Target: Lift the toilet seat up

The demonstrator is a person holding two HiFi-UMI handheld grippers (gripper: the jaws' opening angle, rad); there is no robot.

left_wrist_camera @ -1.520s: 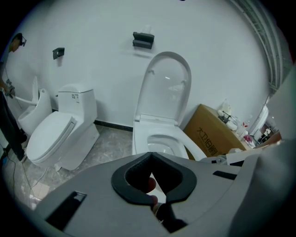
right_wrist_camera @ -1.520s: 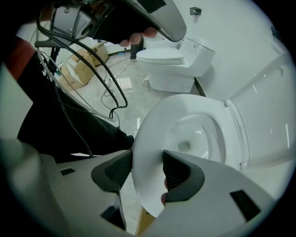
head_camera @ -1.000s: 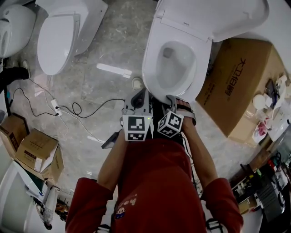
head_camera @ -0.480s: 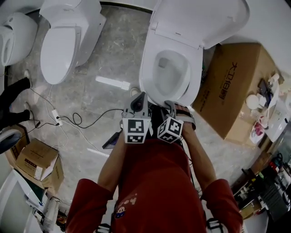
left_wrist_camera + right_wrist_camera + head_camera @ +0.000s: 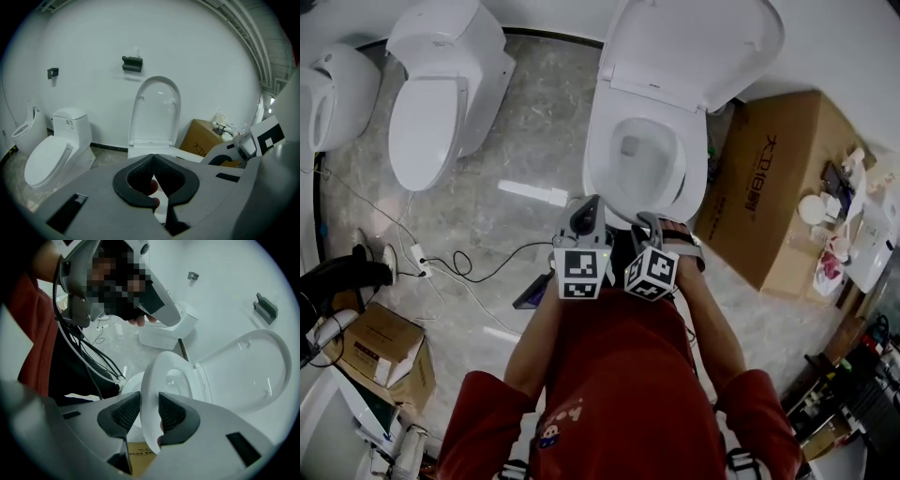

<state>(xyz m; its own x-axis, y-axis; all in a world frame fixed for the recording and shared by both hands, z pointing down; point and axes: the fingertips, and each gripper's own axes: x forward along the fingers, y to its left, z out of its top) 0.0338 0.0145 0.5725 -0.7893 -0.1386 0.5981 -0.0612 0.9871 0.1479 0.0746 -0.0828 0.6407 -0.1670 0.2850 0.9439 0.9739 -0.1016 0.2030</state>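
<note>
The toilet has its lid (image 5: 694, 42) standing up against the wall, and its white seat ring (image 5: 605, 178) lies over the bowl. My right gripper (image 5: 649, 225) is at the seat's front edge. In the right gripper view the seat (image 5: 152, 376) runs between the two black pads, which press on it from both sides after the jaws have just been closing. The seat's front is raised a little off the bowl. My left gripper (image 5: 586, 220) hovers just left of it, its pads (image 5: 140, 176) meeting at the tips with nothing held. The lid (image 5: 157, 110) shows ahead of it.
A second toilet (image 5: 436, 108) with its lid down stands to the left, with another white fixture (image 5: 333, 89) beyond it. A big cardboard box (image 5: 778, 178) sits close on the right of the toilet. Cables (image 5: 441, 258) and small boxes (image 5: 384, 347) lie on the floor at left.
Both grippers have come up slightly at the toilet's front rim, and the right one has closed on the seat edge. The head view has tilted, so the toilets sit higher in frame.
</note>
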